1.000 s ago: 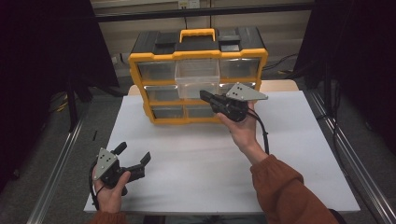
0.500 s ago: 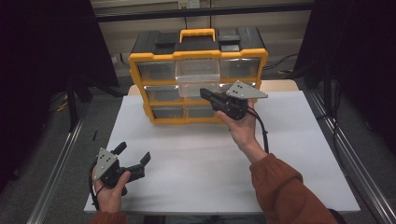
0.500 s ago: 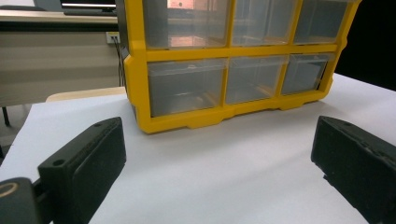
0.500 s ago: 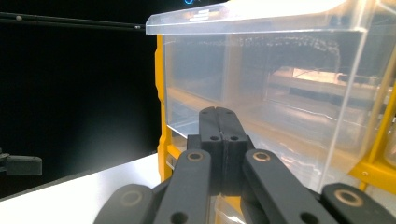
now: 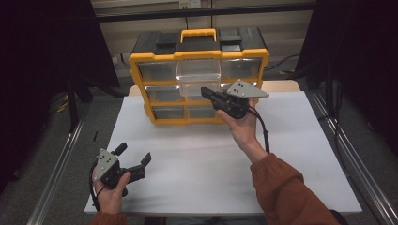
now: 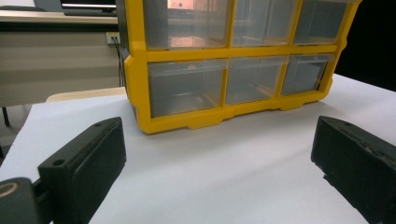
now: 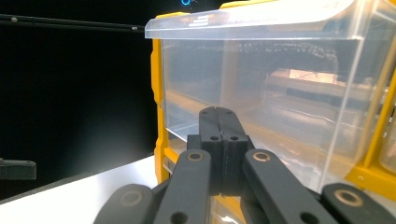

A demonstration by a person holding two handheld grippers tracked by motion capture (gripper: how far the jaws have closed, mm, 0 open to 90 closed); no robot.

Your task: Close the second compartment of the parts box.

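High view: right gripper (image 5: 206, 92) (fingers clenched, empty) meets the pulled-out drawer (image 5: 198, 75); left gripper (image 5: 133, 157), released, over bare table (image 5: 197, 159).

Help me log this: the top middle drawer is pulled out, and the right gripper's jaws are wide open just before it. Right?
Not quite. The right gripper has its jaws shut together, as the right gripper view shows. The top middle drawer of the yellow organizer is indeed pulled out.
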